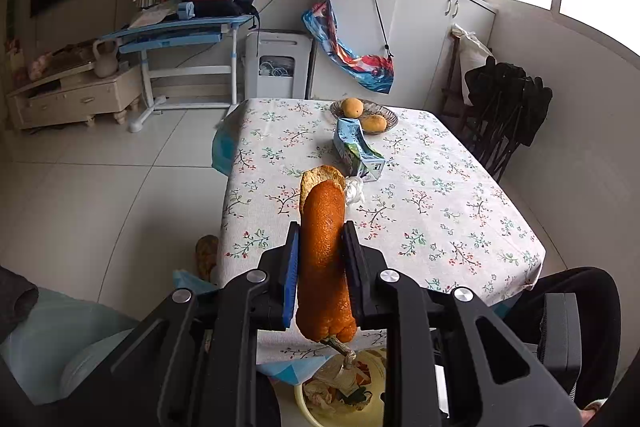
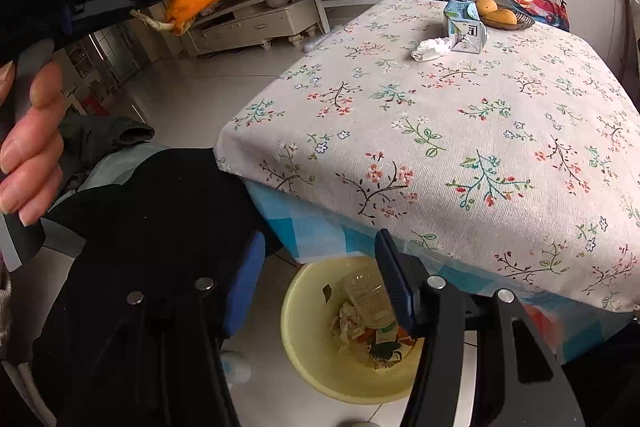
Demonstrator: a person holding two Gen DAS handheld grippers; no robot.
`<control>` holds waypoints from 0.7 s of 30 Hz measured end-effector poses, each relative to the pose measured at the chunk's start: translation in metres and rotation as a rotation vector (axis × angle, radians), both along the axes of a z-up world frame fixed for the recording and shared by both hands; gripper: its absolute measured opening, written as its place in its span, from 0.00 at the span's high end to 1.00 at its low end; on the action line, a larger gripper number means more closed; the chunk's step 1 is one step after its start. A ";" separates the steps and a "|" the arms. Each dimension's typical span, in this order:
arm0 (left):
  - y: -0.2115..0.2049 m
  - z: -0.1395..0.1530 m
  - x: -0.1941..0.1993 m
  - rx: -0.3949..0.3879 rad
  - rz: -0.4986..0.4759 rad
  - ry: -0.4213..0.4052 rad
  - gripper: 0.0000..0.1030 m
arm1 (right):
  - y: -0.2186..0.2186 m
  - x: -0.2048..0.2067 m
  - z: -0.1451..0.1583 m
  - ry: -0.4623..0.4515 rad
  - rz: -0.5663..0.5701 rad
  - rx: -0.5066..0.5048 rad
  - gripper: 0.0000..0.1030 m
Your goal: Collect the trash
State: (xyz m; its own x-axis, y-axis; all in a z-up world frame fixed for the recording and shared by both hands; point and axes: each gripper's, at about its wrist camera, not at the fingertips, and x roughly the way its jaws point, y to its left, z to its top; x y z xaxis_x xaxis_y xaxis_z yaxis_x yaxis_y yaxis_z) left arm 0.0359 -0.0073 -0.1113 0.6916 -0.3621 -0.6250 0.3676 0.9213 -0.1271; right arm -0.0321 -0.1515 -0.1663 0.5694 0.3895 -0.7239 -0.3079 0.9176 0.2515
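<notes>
Clamped between the left fingers (image 1: 320,251), the orange peel (image 1: 324,259) lies lengthwise along them, its stalk end directly above the yellow bin (image 2: 304,343) at lower frame. Right fingers (image 2: 320,287) hang half open, empty, over it.

Bright window glare, fisheye-warped edges

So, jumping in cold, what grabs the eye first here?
The orange peel clamped in the left gripper, held above the table edge. Below sits the yellow bin, already holding trash, under the open, empty right gripper. On the floral tablecloth, a carton and crumpled tissue remain.
</notes>
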 end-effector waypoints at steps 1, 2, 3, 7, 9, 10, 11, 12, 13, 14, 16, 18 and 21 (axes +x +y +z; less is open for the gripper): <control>0.000 0.000 0.000 0.000 0.000 0.001 0.80 | -0.001 -0.001 0.001 -0.003 -0.003 0.004 0.46; 0.000 0.000 0.000 0.000 0.000 0.001 0.80 | -0.002 -0.001 0.002 -0.007 -0.006 0.009 0.46; 0.000 0.000 0.000 0.001 -0.002 0.002 0.80 | -0.003 -0.002 0.003 -0.010 -0.010 0.013 0.46; -0.001 -0.001 -0.003 0.002 -0.008 0.011 0.80 | -0.011 -0.005 0.012 -0.041 -0.032 0.033 0.46; -0.001 -0.003 -0.008 0.004 -0.017 0.023 0.80 | -0.019 -0.006 0.023 -0.076 -0.059 0.042 0.46; -0.001 -0.006 -0.012 0.003 -0.027 0.038 0.80 | -0.025 -0.006 0.029 -0.094 -0.081 0.048 0.45; -0.002 -0.012 -0.017 0.003 -0.041 0.057 0.80 | -0.032 -0.006 0.035 -0.110 -0.107 0.059 0.45; -0.005 -0.019 -0.023 0.011 -0.060 0.082 0.80 | -0.040 -0.005 0.041 -0.123 -0.136 0.071 0.45; -0.010 -0.028 -0.030 0.020 -0.088 0.116 0.80 | -0.048 -0.003 0.047 -0.132 -0.163 0.083 0.44; -0.015 -0.040 -0.035 0.023 -0.126 0.163 0.80 | -0.056 0.000 0.053 -0.140 -0.186 0.091 0.43; -0.025 -0.064 -0.045 0.038 -0.183 0.245 0.80 | -0.071 0.006 0.063 -0.158 -0.221 0.097 0.43; -0.035 -0.087 -0.049 0.065 -0.236 0.334 0.76 | -0.084 0.013 0.073 -0.172 -0.247 0.101 0.43; -0.046 -0.099 -0.052 0.112 -0.265 0.372 0.71 | -0.098 0.024 0.083 -0.194 -0.271 0.107 0.43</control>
State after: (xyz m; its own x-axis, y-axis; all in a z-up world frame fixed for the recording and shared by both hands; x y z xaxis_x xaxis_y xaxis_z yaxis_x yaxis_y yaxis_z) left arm -0.0164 -0.0536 -0.2102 0.3056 -0.4126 -0.8581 0.5406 0.8171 -0.2003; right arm -0.0085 -0.2499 -0.0834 0.7857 0.2732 -0.5551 -0.1084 0.9442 0.3111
